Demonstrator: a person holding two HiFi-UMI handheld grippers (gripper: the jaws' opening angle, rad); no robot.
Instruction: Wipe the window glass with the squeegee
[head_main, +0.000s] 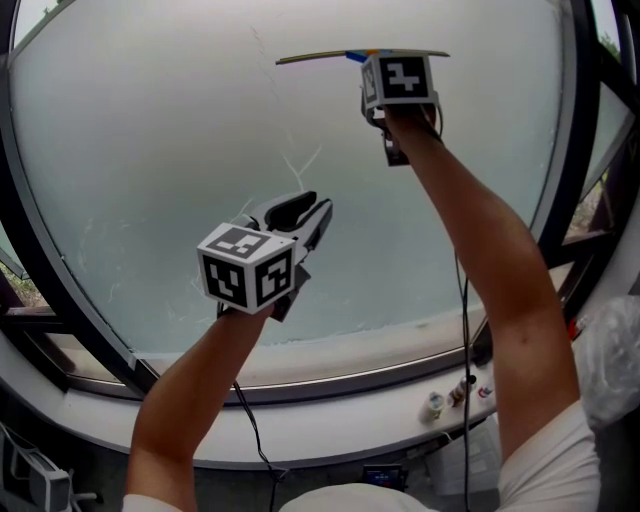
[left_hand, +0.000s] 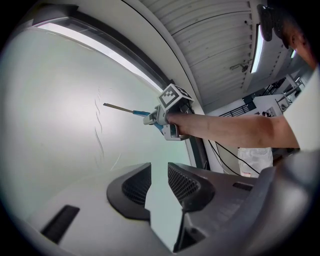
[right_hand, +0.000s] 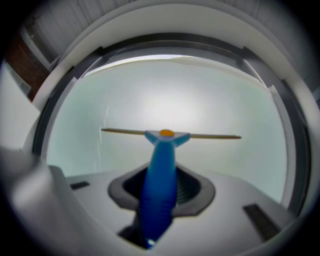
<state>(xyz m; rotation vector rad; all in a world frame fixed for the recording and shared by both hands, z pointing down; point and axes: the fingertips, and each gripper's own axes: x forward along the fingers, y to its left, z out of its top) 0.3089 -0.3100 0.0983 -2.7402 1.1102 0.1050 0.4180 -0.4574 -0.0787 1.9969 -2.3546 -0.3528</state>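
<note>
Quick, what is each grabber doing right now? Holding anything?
The left gripper is open, nothing between its jaws.
The right gripper is closed on the blue handle of the squeegee.

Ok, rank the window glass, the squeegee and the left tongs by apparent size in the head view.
Window glass
Left tongs, bulkier but nearer the camera
Squeegee, wider but thin; its order against the tongs is unsure

High before the window glass (head_main: 150, 150), the squeegee (head_main: 330, 56) — left gripper (head_main: 308, 207) below, leftward.
</note>
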